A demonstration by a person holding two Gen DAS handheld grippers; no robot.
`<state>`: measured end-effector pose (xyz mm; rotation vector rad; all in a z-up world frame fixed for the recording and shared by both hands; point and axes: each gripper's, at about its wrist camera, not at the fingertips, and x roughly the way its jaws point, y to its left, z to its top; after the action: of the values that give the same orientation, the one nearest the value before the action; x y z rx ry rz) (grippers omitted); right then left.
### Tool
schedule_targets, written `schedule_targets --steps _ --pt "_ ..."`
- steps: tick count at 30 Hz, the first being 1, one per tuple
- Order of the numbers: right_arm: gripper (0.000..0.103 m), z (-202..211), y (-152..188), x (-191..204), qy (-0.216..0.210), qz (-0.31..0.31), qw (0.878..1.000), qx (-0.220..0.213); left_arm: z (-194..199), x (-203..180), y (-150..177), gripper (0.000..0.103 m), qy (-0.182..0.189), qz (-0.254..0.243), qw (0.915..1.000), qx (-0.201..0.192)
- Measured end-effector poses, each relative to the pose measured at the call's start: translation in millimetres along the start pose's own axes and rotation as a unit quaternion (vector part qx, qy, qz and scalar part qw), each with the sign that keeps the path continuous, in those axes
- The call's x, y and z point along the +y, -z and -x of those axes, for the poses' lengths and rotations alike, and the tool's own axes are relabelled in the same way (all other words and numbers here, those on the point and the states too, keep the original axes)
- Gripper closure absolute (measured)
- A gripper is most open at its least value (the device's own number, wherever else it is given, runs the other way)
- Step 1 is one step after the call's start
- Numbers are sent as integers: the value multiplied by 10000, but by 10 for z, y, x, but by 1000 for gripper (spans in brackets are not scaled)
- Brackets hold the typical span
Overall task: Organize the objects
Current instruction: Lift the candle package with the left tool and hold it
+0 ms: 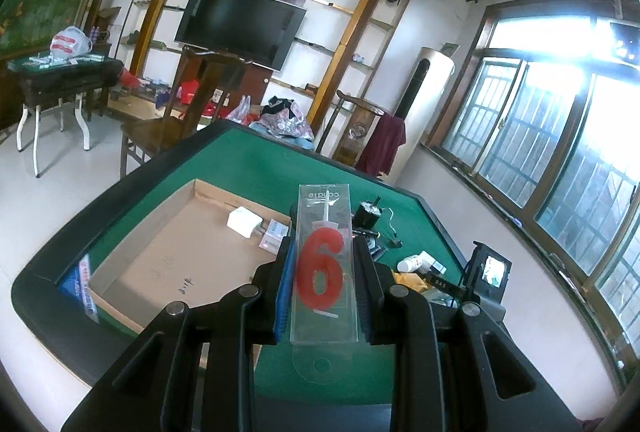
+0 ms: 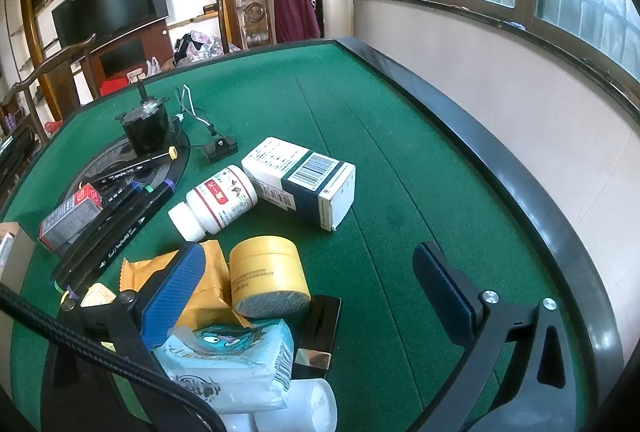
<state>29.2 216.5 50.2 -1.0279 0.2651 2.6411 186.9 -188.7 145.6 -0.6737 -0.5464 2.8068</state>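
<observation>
My left gripper (image 1: 325,264) is shut on a clear plastic candle pack (image 1: 325,272) with a red number 6 candle inside, held above the green table near the right edge of an open cardboard box (image 1: 176,256). The box holds a white charger (image 1: 244,222) and small cards. My right gripper (image 2: 316,284) is open and empty, low over a pile of objects: a yellow jar (image 2: 268,278) lies between its fingers, with a tissue pack (image 2: 236,364) and an orange packet (image 2: 208,284) by the left finger.
On the green table (image 2: 400,135) lie a white pill bottle (image 2: 216,201), a white and blue medicine box (image 2: 304,179), black markers (image 2: 116,216), a small red box (image 2: 70,213), a black motor (image 2: 146,129) with wires. A raised black rim (image 2: 480,135) edges the table. Chairs stand behind.
</observation>
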Motion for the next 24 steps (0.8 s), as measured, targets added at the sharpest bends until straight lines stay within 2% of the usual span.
schedule_targets --steps 7,24 --pt "0 -6 0 1 -58 -43 10000 58 -127 -80 78 80 85 -64 9997 230" --pt "0 -44 22 16 -125 -64 9998 174 -105 -174 95 80 21 -174 9995 245"
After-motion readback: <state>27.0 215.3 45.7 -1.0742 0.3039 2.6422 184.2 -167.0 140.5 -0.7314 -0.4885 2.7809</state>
